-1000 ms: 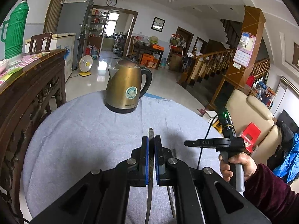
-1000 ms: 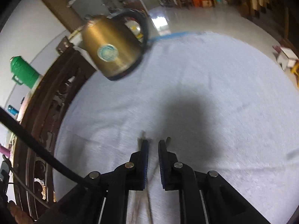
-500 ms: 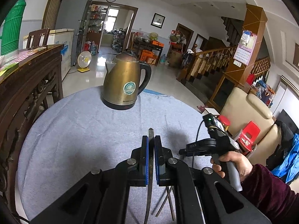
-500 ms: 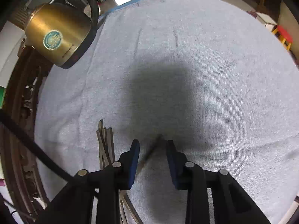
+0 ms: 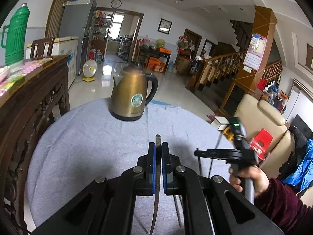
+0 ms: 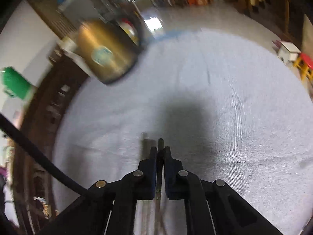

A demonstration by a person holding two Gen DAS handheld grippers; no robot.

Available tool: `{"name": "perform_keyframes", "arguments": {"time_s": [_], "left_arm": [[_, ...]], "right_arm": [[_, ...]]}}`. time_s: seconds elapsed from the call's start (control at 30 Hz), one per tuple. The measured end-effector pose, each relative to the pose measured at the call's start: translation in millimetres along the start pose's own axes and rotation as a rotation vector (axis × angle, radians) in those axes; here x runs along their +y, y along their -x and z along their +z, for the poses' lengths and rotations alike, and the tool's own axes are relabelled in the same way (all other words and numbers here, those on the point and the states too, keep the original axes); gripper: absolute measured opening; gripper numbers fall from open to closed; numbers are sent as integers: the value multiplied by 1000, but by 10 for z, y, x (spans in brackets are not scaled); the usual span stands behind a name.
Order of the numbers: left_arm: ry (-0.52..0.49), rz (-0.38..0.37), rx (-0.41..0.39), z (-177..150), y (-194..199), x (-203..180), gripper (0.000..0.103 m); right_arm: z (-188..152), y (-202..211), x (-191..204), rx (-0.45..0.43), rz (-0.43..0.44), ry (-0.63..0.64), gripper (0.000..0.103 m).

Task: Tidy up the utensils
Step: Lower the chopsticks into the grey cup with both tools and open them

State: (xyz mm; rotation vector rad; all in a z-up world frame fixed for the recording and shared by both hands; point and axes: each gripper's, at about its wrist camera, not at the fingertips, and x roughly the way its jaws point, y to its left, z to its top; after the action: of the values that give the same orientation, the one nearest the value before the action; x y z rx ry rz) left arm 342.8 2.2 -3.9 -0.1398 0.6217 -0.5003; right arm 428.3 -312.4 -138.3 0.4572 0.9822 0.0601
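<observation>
- The left gripper (image 5: pixel 158 148) is pinching a thin metal utensil (image 5: pixel 157 140); only its pointed tip shows past the pads, the rest running down out of frame (what kind of utensil is unclear).
- The right gripper (image 6: pixel 160 152) has just closed on a second metal strip (image 6: pixel 160 143), blurred and mostly hidden between the pads.
- More loose utensils (image 5: pixel 177 205) lie on the near worktop (image 5: pixel 88 146), largely covered by the gripper bodies.
- A brass kettle (image 5: pixel 132 98) stands at the far edge, well apart.
</observation>
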Motion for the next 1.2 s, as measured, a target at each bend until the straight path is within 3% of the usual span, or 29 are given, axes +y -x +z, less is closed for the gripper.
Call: {"name": "perform_keyframes", "arguments": {"time_s": [0.1, 0.23, 0.43, 0.57, 0.7, 0.9, 1.2], "left_arm": [[-6, -10, -36, 39, 195, -113, 5], [-18, -26, -94, 78, 520, -306, 5], [-42, -46, -203, 78, 1042, -614, 5], [-43, -71, -256, 44, 1317, -777, 5], [-41, -90, -291, 8, 1517, -898, 5], [-15, -94, -306, -137, 1580, -999, 5], [60, -47, -226, -503, 1336, -951, 5]], "right_arm": [[-157, 579, 100, -168, 98, 52, 6], [-467, 1278, 226, -369, 167, 133, 6], [-1072, 2204, 442, -628, 270, 236, 6], [-1426, 2565, 721, -739, 283, 303, 6], [-1654, 2756, 823, -793, 293, 325, 6], [-1938, 2906, 856, -806, 289, 344, 6], [-2211, 3003, 718, -752, 246, 325, 6]]}}
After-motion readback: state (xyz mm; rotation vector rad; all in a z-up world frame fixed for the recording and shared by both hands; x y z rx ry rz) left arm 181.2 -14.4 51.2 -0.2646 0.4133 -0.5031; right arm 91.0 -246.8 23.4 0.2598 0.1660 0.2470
